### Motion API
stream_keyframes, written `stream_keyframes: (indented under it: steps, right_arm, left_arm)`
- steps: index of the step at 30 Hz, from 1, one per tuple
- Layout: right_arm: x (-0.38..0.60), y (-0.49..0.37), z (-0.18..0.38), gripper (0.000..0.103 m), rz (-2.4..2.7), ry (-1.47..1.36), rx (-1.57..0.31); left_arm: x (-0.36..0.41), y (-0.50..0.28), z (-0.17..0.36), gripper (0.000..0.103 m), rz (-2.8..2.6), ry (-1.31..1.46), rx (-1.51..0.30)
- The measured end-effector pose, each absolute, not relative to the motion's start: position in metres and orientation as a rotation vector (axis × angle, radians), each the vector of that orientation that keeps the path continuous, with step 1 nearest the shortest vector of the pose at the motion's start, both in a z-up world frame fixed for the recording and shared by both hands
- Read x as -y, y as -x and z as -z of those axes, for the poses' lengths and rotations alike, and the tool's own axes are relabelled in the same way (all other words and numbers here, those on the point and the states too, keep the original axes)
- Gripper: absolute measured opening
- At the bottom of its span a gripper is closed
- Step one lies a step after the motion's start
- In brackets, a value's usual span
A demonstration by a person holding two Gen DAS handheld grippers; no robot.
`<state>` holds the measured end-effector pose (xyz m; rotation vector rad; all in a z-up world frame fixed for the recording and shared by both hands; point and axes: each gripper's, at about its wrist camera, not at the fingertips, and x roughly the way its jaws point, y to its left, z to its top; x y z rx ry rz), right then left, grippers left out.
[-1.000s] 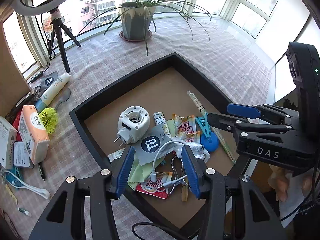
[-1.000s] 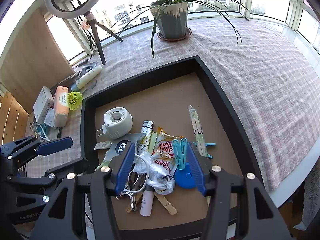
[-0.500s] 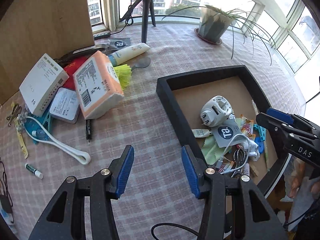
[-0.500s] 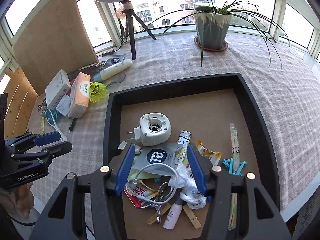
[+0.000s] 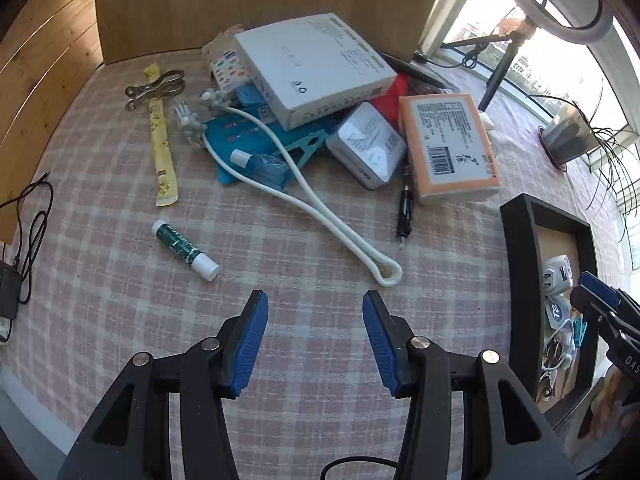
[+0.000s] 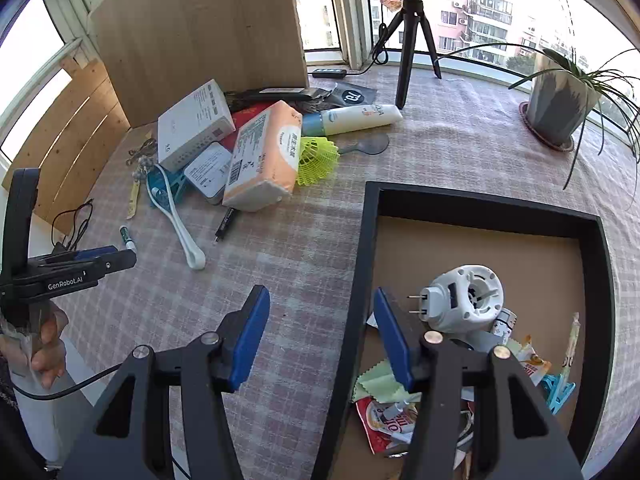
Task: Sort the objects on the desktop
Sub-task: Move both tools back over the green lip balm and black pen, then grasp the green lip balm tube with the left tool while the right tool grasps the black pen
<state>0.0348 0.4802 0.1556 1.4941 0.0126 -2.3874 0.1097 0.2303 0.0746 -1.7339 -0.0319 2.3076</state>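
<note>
My left gripper [image 5: 314, 340] is open and empty above the checked cloth, short of a green lip balm tube [image 5: 185, 250] and a white looped strap [image 5: 316, 208]. Behind them lies a pile: a white box [image 5: 316, 68], an orange tissue pack [image 5: 448, 148], a grey tin [image 5: 366, 144], a black pen [image 5: 405, 212]. My right gripper [image 6: 320, 336] is open and empty over the left wall of the black tray [image 6: 360, 264], which holds a white plug device [image 6: 464, 298] and several small items. The left gripper also shows in the right wrist view [image 6: 100, 260].
A yellow shuttlecock [image 6: 318, 156], a white tube [image 6: 356, 118] and a small mirror [image 6: 368, 146] lie behind the tray. A tripod [image 6: 412, 40] and a potted plant [image 6: 560, 104] stand at the back. A wooden board [image 6: 200, 32] backs the pile. Black cables [image 5: 28, 232] lie at the left edge.
Both grippers have swung left, away from the tray's contents. The left one now faces the pile on the cloth; the right one sits over the tray's left wall. Both stayed open.
</note>
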Motion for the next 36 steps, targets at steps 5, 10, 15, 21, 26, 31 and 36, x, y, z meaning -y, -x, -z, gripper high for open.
stream_keyframes:
  steps: [5,10,15,21,26,31,36]
  right_arm:
    - [-0.439,-0.025,-0.148,0.053,2.292,-1.487,-0.042]
    - [-0.408,-0.009,-0.135,0.053,2.219,-1.533,-0.006]
    - [-0.384,0.008,-0.121,0.053,2.202,-1.582,0.007]
    - [-0.369,0.034,-0.097,0.049,2.232,-1.672,0.072]
    - [-0.355,0.047,-0.083,0.047,2.256,-1.713,0.083]
    - [-0.342,0.056,-0.075,0.045,2.283,-1.744,0.065]
    - [-0.330,0.063,-0.064,0.041,2.299,-1.784,0.030]
  left_arm:
    - [-0.178,-0.097,-0.062,0.046,-2.354,1.810,0.175]
    - [-0.149,-0.088,-0.051,0.046,-2.373,1.853,0.261]
    - [-0.138,-0.082,-0.043,0.046,-2.365,1.875,0.322]
    - [-0.142,-0.075,-0.031,0.046,-2.341,1.893,0.351]
    - [-0.149,-0.071,-0.024,0.046,-2.341,1.906,0.343]
    - [-0.151,-0.068,-0.014,0.046,-2.350,1.933,0.344]
    - [-0.155,-0.071,-0.002,0.043,-2.361,1.961,0.309]
